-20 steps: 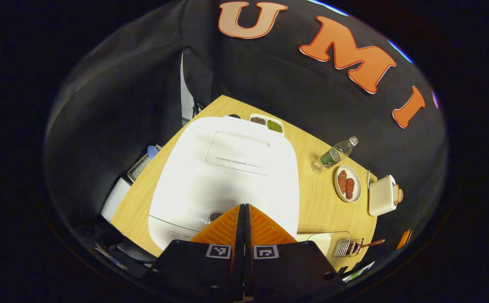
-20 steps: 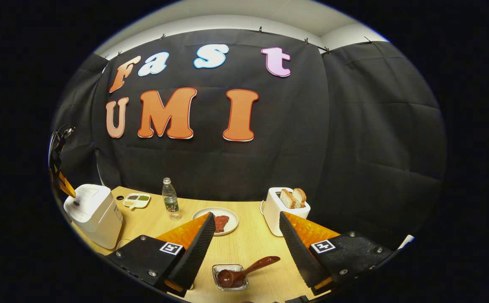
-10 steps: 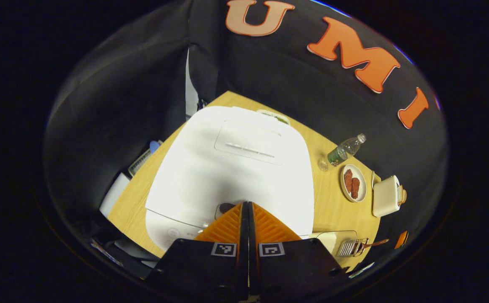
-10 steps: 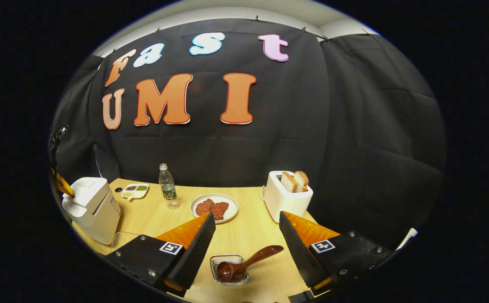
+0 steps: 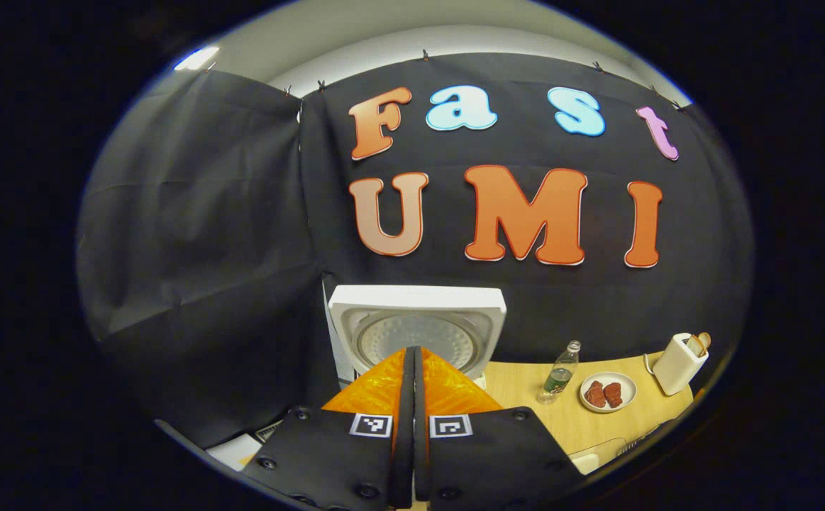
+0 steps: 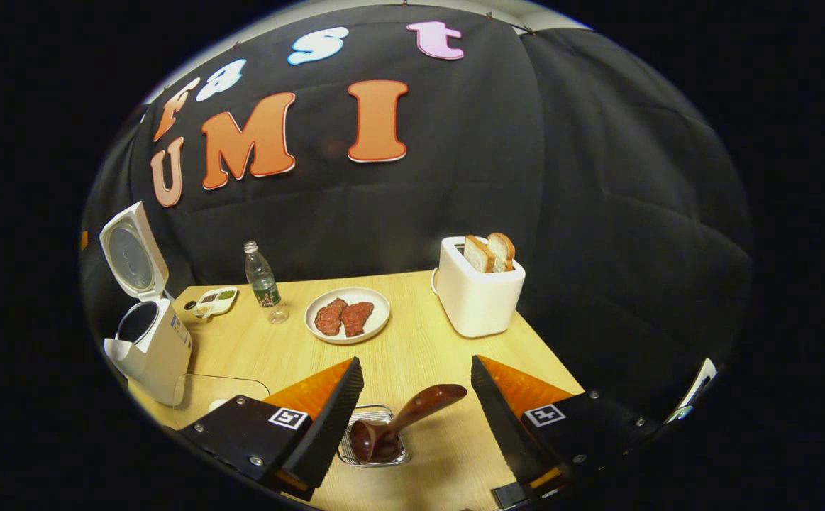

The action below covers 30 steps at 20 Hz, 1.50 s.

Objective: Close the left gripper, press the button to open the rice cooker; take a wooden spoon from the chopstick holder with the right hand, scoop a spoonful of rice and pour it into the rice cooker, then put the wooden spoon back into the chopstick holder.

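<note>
Left gripper view: the left gripper [image 5: 413,369] is seen with its fingers pressed together, nothing between them, before the cooker [image 5: 418,333], whose lid stands raised. The opening step is judged done.

Right gripper view: the right gripper [image 6: 416,387] is held wide apart and empty above the spoon [image 6: 401,421], which leans in the holder [image 6: 373,436] on the table [image 6: 412,341]. Taking the spoon is in hand; a descent and a pinch on its handle are called for next.
</note>
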Available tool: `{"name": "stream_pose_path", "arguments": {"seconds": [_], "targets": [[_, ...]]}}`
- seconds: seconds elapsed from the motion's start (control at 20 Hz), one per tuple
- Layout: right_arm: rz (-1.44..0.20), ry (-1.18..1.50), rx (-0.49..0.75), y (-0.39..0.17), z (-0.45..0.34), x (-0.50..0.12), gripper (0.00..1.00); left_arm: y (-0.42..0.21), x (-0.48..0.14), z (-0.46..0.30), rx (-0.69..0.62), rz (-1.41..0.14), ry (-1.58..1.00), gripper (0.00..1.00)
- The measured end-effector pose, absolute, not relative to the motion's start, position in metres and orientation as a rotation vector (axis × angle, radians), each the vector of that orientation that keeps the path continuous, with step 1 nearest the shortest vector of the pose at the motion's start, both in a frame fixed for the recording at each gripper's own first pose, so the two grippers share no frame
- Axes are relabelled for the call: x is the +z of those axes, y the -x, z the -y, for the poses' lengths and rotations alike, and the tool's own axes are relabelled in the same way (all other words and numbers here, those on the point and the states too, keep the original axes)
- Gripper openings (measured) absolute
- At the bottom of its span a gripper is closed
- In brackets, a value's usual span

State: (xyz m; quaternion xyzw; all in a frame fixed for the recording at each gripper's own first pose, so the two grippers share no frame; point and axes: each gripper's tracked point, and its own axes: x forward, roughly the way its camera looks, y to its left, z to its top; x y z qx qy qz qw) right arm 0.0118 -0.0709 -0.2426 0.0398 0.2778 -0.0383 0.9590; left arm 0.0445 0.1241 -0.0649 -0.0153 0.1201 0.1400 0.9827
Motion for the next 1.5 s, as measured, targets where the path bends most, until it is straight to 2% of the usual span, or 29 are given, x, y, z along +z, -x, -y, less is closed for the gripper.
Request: {"name": "stream_pose_path", "arguments": {"seconds": [0.1,0.15,0.3,0.35,0.4,0.45,0.5,0.55,0.6,0.65,0.7,0.8,0.95,1.2,1.35,1.5], "targets": [[-0.619,-0.130,-0.078,-0.010,0.072,-0.261,0.95,-0.031,-0.064,-0.106,0.264,-0.235,0.051,0.07],[-0.644,-0.154,-0.078,-0.009,0.072,-0.270,0.95,-0.022,-0.064,-0.095,0.251,-0.237,0.059,0.15],[-0.728,-0.242,-0.067,-0.007,0.066,-0.299,0.93,-0.003,-0.072,-0.079,0.252,-0.256,0.068,0.54],[-0.748,-0.276,-0.058,-0.007,0.061,-0.304,0.87,0.002,-0.077,-0.075,0.247,-0.265,0.070,0.59],[-0.764,-0.305,-0.048,-0.007,0.057,-0.309,0.87,0.008,-0.080,-0.070,0.255,-0.277,0.071,0.76],[-0.779,-0.332,-0.031,-0.008,0.051,-0.312,0.83,0.013,-0.084,-0.067,0.264,-0.286,0.070,0.83],[-0.787,-0.355,-0.020,-0.011,0.046,-0.316,0.69,0.019,-0.086,-0.064,0.280,-0.293,0.062,0.89],[-0.790,-0.371,-0.012,-0.012,0.042,-0.317,0.63,0.023,-0.088,-0.061,0.287,-0.295,0.059,0.94],[-0.788,-0.379,-0.021,-0.013,0.045,-0.319,0.46,0.027,-0.089,-0.057,0.295,-0.301,0.055,0.94],[-0.788,-0.405,-0.016,-0.012,0.044,-0.318,0.38,0.031,-0.091,-0.053,0.300,-0.307,0.049,0.94],[-0.788,-0.439,-0.010,-0.013,0.039,-0.315,0.23,0.034,-0.092,-0.051,0.303,-0.315,0.042,0.95],[-0.767,-0.426,-0.013,-0.012,0.039,-0.311,0.16,0.039,-0.094,-0.047,0.308,-0.324,0.030,0.94],[-0.687,-0.436,0.018,-0.015,0.033,-0.283,0.10,0.041,-0.094,-0.045,0.304,-0.327,0.025,0.95],[-0.556,-0.389,0.005,-0.025,0.028,-0.230,0.10,0.041,-0.092,-0.051,0.285,-0.319,0.032,0.95],[-0.457,-0.391,0.072,-0.030,-0.001,-0.184,0.10,0.041,-0.090,-0.062,0.276,-0.307,0.006,0.95],[-0.424,-0.320,0.176,-0.026,-0.048,-0.167,0.10,0.041,-0.093,-0.072,0.260,-0.306,-0.005,0.95]]}}
